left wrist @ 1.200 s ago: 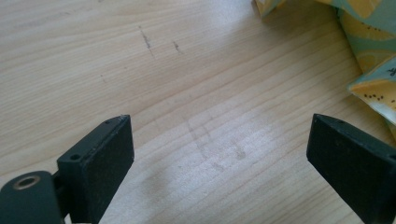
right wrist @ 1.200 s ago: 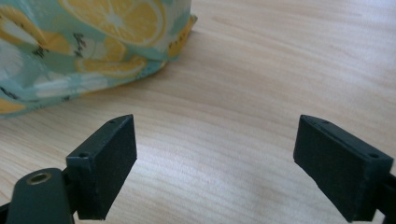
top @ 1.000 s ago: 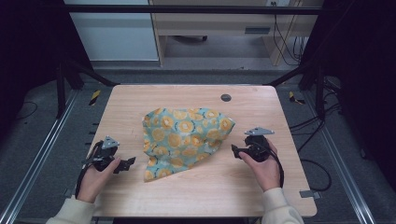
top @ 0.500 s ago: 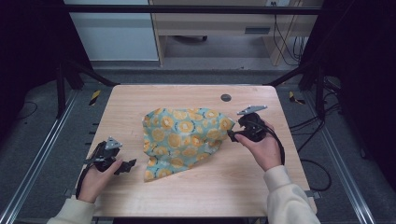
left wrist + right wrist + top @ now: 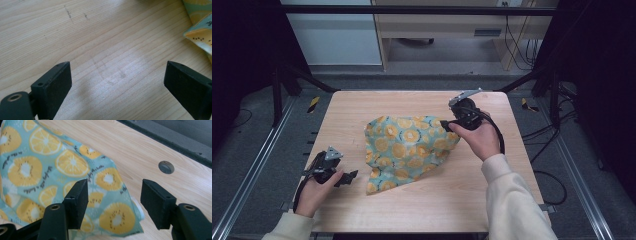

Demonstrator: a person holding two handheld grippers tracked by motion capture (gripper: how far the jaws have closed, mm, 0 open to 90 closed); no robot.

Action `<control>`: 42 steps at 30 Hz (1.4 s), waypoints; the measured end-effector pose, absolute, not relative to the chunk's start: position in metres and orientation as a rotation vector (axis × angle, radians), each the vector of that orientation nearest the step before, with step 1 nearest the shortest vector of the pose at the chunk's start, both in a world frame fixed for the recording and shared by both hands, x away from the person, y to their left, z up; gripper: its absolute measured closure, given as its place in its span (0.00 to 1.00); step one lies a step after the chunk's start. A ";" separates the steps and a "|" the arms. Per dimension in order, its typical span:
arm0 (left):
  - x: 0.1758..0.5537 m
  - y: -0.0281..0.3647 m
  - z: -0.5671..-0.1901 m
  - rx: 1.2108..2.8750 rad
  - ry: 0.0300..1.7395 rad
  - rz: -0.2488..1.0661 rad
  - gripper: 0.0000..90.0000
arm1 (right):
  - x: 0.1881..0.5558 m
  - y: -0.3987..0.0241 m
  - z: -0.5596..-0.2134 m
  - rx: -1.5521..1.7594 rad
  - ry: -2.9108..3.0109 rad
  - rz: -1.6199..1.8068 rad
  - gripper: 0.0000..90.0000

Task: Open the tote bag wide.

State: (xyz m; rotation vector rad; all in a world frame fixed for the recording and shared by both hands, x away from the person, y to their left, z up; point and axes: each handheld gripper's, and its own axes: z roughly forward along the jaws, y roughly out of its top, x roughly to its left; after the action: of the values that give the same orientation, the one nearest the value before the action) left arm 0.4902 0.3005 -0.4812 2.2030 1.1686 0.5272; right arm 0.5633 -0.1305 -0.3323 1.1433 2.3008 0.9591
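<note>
Your right claw (image 5: 446, 123) hangs over the far right corner of the cloth (image 5: 409, 150), its jaws part open with nothing pinched between them; they have just been closing. In the right gripper view that corner (image 5: 117, 217) lies below and between the jaws, not pressed by either pad, and a small round hole (image 5: 166, 167) in the bench (image 5: 462, 195) sits just past it near the far edge.

Your left claw (image 5: 352, 176) rests low at the near left of the bench, jaws spread wide and empty. In the left gripper view bare wood (image 5: 105, 50) lies between them, and the cloth's near edge (image 5: 200, 35) pokes in at the upper right, apart from both jaws.

The cloth itself, teal with orange and kiwi slices, lies crumpled and partly folded in the middle of the bench, between your two hands.
</note>
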 end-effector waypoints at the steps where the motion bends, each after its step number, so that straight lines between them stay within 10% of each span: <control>1: 0.490 0.300 -0.481 2.203 1.168 0.528 0.08 | 0.566 -0.128 -0.332 1.149 2.302 0.956 0.42; 17: 0.490 0.299 -0.481 2.207 1.152 0.530 0.08 | 0.621 -0.112 -0.368 1.322 2.411 0.859 0.34; 27: 0.491 0.298 -0.481 2.209 1.151 0.534 0.08 | 0.609 -0.100 -0.377 1.227 2.536 0.800 0.97; 42: 0.490 0.298 -0.480 2.214 1.148 0.537 0.09 | 0.556 -0.094 -0.340 1.034 2.500 1.000 1.00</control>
State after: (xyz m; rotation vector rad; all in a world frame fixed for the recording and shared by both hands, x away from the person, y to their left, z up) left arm 0.4899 0.2983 -0.4798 2.2135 1.1481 0.5367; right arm 0.5562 -0.0935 -0.3404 1.0339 2.5002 1.0005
